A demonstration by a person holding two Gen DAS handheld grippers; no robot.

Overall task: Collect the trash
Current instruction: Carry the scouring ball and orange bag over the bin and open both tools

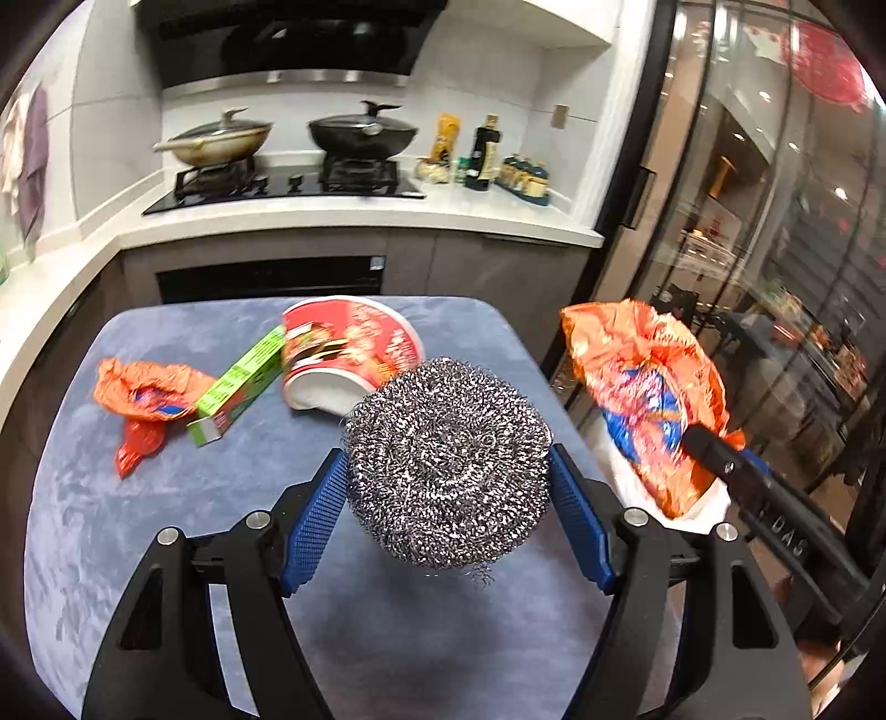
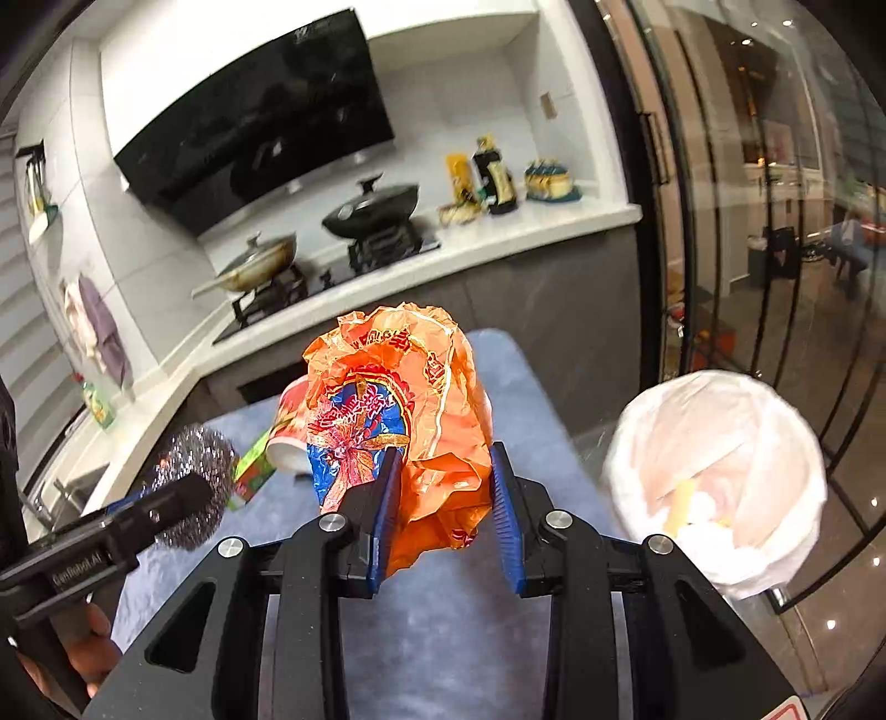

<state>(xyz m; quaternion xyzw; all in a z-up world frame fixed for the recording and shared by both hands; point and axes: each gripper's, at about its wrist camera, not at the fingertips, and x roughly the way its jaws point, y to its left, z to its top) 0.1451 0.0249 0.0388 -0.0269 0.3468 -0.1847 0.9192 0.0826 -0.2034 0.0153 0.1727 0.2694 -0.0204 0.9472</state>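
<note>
Grippers pinch trash — left gripper (image 1: 446,487) a wiry steel scourer (image 1: 447,462), right gripper (image 2: 443,504) a crinkled orange wrapper (image 2: 410,410).

A black range hood (image 1: 288,39) hangs over a gas hob (image 1: 288,183) that carries two lidded woks: a pale one (image 1: 213,141) on the left burner, a black one (image 1: 362,133) on the right. Beside the hob stand a dark bottle (image 1: 483,152) and a yellow packet (image 1: 447,138). A purple cloth (image 1: 33,166) hangs on the wall. Glass doors (image 1: 775,221) line the right side.

Beyond the tongs we see a white counter (image 1: 354,213), black range hood (image 1: 288,39), gas hob (image 1: 288,185), and glass doors (image 1: 775,221) rightward.
</note>
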